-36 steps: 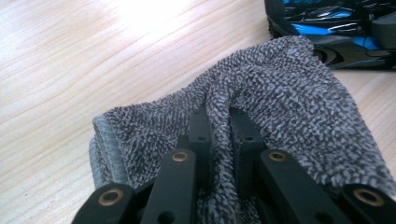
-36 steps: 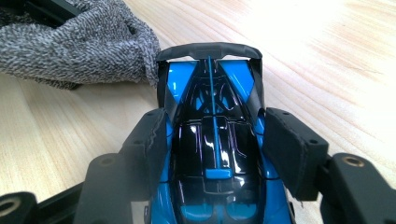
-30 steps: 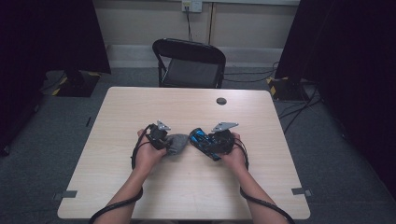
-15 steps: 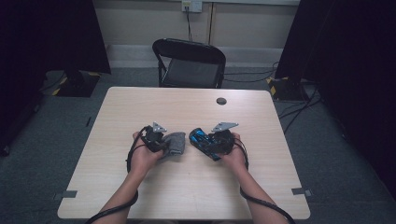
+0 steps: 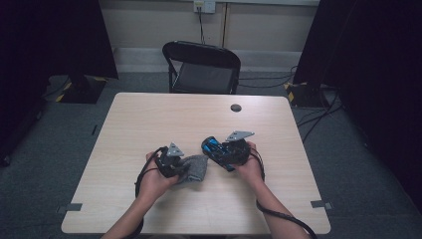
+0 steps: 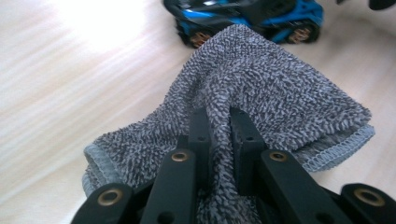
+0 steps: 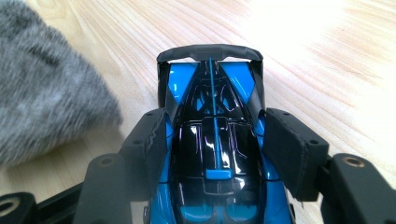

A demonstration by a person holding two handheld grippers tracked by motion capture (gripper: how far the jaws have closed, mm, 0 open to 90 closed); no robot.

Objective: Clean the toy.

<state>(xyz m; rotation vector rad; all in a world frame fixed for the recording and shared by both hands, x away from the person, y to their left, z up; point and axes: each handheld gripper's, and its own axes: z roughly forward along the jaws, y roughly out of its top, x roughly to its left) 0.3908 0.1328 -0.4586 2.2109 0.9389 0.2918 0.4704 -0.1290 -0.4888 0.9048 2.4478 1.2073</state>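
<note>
At table centre, the left gripper [image 5: 180, 167] pinches a grey cloth [image 5: 195, 168] at nine o'clock of the blue toy car [image 5: 217, 149] clamped by the right gripper [image 5: 221, 154]; wiping likely demands steady, light strokes.

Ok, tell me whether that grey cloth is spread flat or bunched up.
Bunched up. The grey cloth rises in a fold pinched between the left gripper pads, and its stitched edges double over on the table.
</note>
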